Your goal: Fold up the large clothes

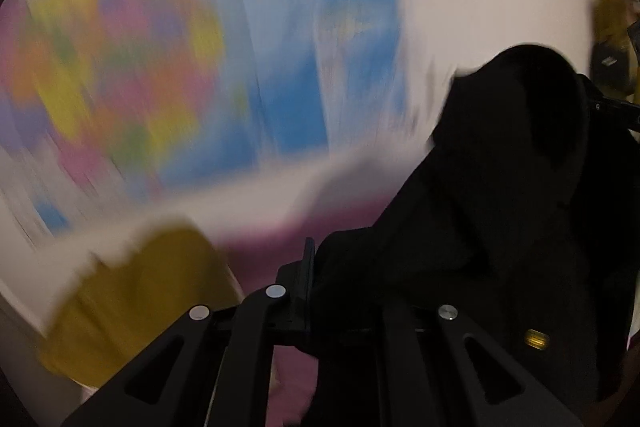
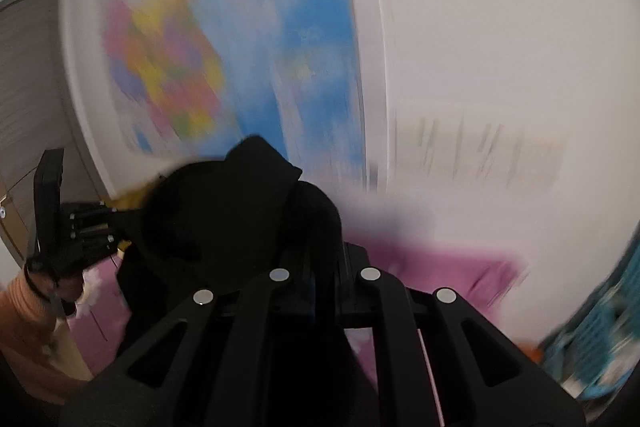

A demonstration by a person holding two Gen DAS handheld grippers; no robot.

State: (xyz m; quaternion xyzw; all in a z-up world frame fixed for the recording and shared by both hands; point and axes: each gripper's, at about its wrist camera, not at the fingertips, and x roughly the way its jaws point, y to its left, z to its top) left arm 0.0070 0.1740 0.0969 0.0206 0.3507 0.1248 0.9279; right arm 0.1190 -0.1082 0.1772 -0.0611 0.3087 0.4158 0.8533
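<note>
Gripping one black garment (image 1: 480, 207), two grippers (image 2: 316, 267)

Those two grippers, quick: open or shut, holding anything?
Left gripper: shut on the black garment.
Right gripper: shut on the black garment.

garment (image 2: 224, 219) betw grippers, map (image 2: 240, 39) behind

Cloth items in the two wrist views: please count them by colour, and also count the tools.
Black garment: 1
Yellow cloth: 1
Pink sheet: 1
Tools: 2, left tool and right tool, each shut on the black garment
Total: 5
The pictures are blurred, so smaller cloth items could be missed.
</note>
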